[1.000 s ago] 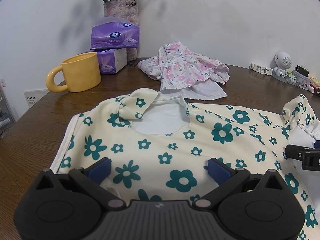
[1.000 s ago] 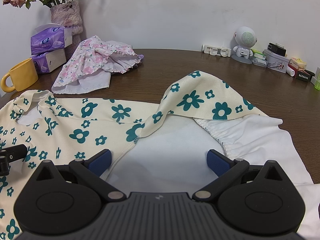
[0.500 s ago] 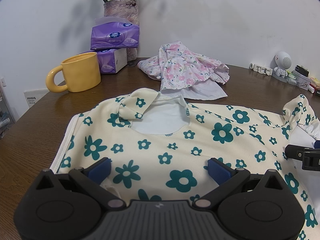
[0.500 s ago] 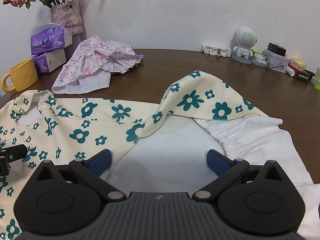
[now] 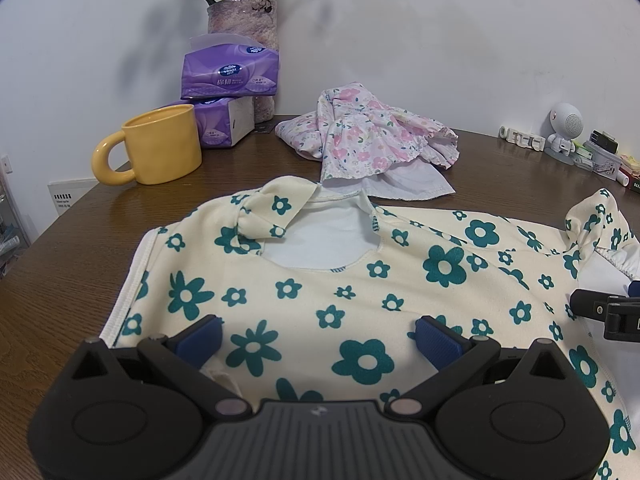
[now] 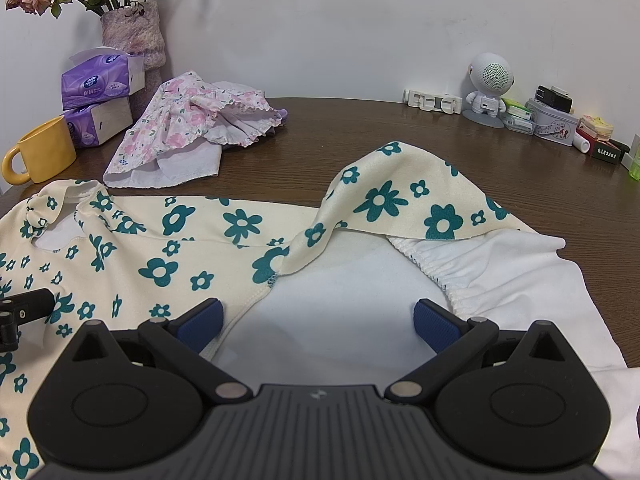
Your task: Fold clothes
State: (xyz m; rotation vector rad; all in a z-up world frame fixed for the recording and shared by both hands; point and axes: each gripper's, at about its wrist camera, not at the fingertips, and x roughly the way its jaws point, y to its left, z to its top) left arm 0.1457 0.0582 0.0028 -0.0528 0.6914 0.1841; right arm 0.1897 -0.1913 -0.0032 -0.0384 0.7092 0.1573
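Observation:
A cream garment with teal flowers (image 5: 360, 280) lies spread on the brown table, neckline toward the wall. Its right part (image 6: 404, 200) is flipped over, showing the white inner side (image 6: 360, 292) and an elastic hem. My left gripper (image 5: 318, 334) hovers open over the garment's near middle, nothing between its blue pads. My right gripper (image 6: 318, 322) stands open above the white inner side, also holding nothing. Each gripper's finger shows at the edge of the other's view. A crumpled pink floral garment (image 5: 372, 140) lies behind, near the wall.
At the back left stand a yellow mug (image 5: 160, 144), two purple tissue packs (image 5: 228, 70) and a vase of dried flowers (image 5: 244, 20). A small white robot figure (image 6: 488, 88) and several small boxes line the back right. Bare table (image 6: 400, 136) lies between.

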